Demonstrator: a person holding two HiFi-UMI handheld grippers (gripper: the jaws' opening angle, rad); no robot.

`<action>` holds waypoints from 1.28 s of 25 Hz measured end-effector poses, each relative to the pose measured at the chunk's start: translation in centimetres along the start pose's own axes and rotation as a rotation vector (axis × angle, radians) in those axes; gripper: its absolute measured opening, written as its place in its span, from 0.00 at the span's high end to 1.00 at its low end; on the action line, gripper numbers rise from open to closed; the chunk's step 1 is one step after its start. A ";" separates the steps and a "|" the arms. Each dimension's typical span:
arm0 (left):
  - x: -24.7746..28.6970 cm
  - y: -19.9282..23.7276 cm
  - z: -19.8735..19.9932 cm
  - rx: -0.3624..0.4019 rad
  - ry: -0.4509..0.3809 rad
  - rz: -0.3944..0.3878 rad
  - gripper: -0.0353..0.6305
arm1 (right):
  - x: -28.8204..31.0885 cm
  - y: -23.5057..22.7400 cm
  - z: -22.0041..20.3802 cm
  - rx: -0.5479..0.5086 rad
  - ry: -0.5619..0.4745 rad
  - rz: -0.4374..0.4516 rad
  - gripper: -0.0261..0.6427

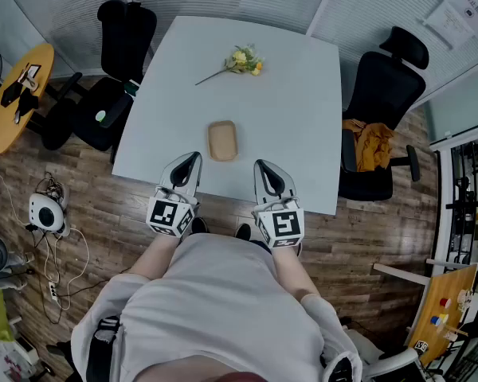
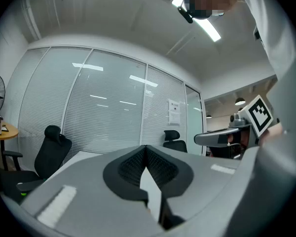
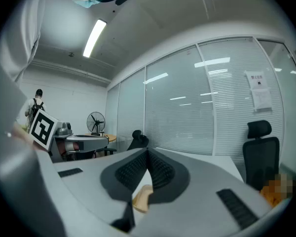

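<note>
Two hand-held grippers hover side by side at the near edge of the white surface [image 1: 303,118], both tilted forward and level with each other. On the left gripper [image 1: 193,159], the left gripper view shows the fingers [image 2: 133,164] closed, tips meeting at the apex, with nothing between them; only a narrow wedge of the surface shows below the tips. On the right gripper [image 1: 262,168], the right gripper view shows the fingers [image 3: 160,171] likewise closed tip to tip and empty. A tan dish [image 1: 222,141] with rounded corners lies flat on the surface just ahead of both grippers, between their lines of approach and touching neither; in the right gripper view part of its rim [image 3: 142,197] shows through the gap below the closed tips. A flower sprig [image 1: 240,60] with yellow blooms lies farther back on the surface, well apart from the dish, its stem pointing to the left. One black office chair [image 1: 123,42] stands at the far left corner of the surface. A second black office chair [image 1: 386,86] stands at the right side and carries an orange cloth [image 1: 366,143] on its seat. A round yellow side table [image 1: 20,106] stands at the far left on the wooden floor [image 1: 382,237].
</note>
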State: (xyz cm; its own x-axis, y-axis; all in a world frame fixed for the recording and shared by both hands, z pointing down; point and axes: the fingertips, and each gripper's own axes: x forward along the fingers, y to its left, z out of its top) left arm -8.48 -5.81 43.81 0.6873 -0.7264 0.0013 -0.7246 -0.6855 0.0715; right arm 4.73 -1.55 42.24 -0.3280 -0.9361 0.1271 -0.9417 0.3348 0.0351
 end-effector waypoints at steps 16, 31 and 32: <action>0.2 0.1 -0.9 -0.010 0.023 -0.030 0.94 | 0.9 0.7 -0.4 -0.077 0.015 -0.009 0.95; 0.0 0.4 -2.0 -0.022 0.058 -0.022 0.94 | 1.7 0.4 -2.6 -0.144 0.067 -0.002 0.95; 0.0 0.4 -2.1 -0.024 0.060 -0.023 0.94 | 1.8 0.4 -2.7 -0.148 0.070 -0.001 0.95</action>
State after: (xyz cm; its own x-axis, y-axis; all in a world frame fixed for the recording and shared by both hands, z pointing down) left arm -8.68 -5.94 45.90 0.7059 -0.7058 0.0593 -0.7078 -0.6999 0.0959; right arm 3.98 -2.76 45.18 -0.3157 -0.9284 0.1957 -0.9190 0.3505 0.1802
